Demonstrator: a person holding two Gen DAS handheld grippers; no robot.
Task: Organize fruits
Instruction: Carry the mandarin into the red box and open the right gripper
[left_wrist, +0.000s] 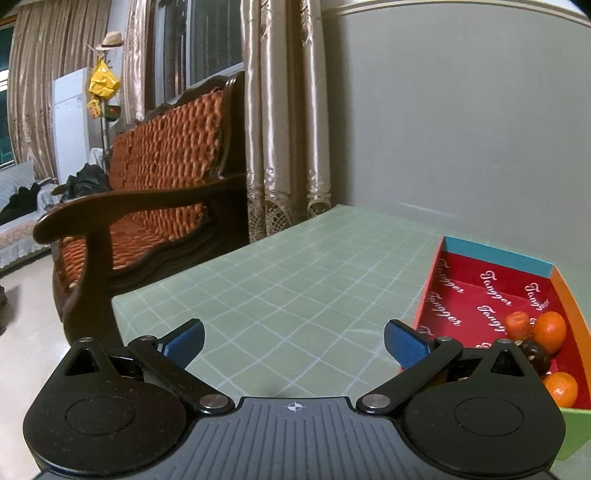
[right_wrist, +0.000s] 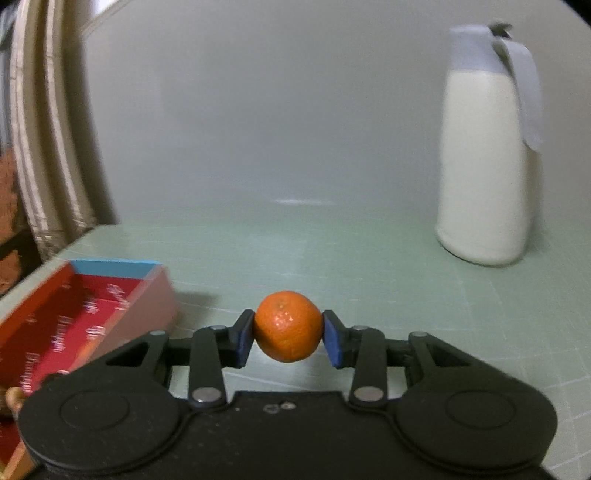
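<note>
Clamping a tangerine (right_wrist: 288, 325), right gripper (right_wrist: 289, 338) holds it clear of bench (right_wrist: 332, 240), likely for box (right_wrist: 55, 314); left gripper (left_wrist: 293, 341) gapes wide, empty.

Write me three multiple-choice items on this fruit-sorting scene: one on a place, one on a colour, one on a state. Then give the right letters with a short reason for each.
1. Where does the white jug stand in the right wrist view?
A. Inside the box
B. On the table, far right
C. On the sofa

2. What colour is the inside of the box?
A. Red
B. Black
C. Yellow

3. What is the state of the right gripper?
A. Wide open and empty
B. Shut with nothing between its pads
C. Shut on a tangerine

Answers:
1 B: the jug stands upright on the green table, right of the tangerine.
2 A: the lining is red with white lettering.
3 C: both blue pads press the sides of the tangerine.
</note>
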